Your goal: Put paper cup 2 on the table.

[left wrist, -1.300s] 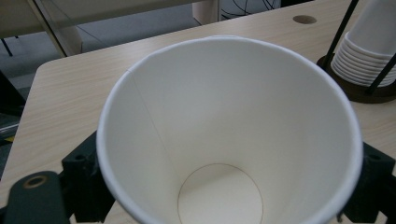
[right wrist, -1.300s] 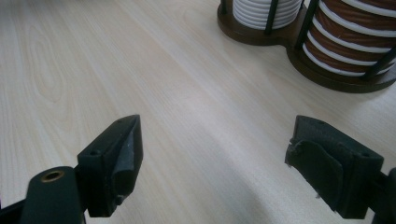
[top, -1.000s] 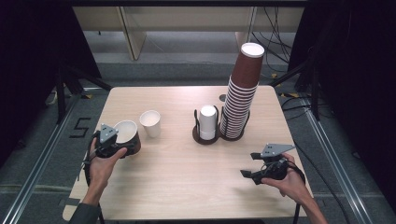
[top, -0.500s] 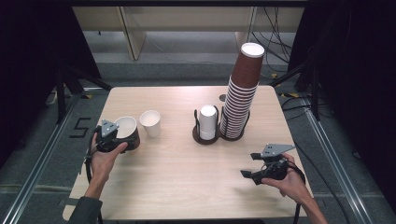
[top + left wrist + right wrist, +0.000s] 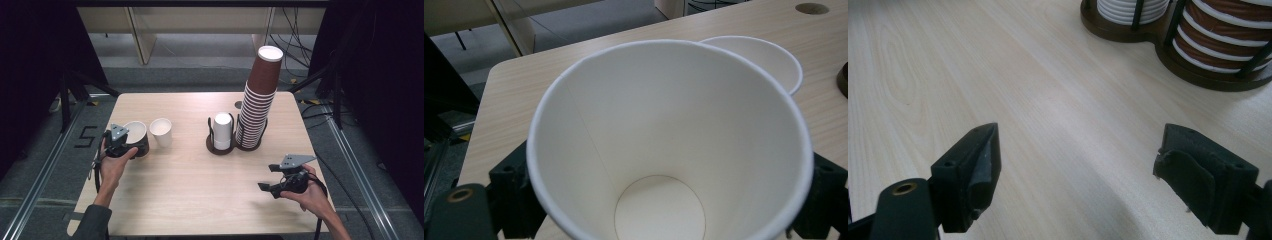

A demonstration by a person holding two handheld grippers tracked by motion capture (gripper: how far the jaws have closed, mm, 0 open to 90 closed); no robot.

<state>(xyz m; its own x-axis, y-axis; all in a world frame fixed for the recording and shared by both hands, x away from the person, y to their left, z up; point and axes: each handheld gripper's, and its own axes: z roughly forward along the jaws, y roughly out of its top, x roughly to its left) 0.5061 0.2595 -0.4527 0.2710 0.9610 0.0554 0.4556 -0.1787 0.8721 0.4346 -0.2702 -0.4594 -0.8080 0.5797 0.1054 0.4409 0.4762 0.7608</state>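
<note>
High view is showing two loose cups — the left gripper [image 5: 121, 142] is clamping one brown cup [image 5: 136, 138] on the counter's [image 5: 190, 195] left edge, just beside a white cup [image 5: 161, 131]; the right gripper [image 5: 280, 179] is hovering, jaws wide, gripping nothing.

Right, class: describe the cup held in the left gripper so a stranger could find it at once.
Start at the tall stack of brown cups on the table, then cross to the table's far left side. There the left gripper holds a brown cup, white inside; its neighbour, the white cup, stands free.
</note>
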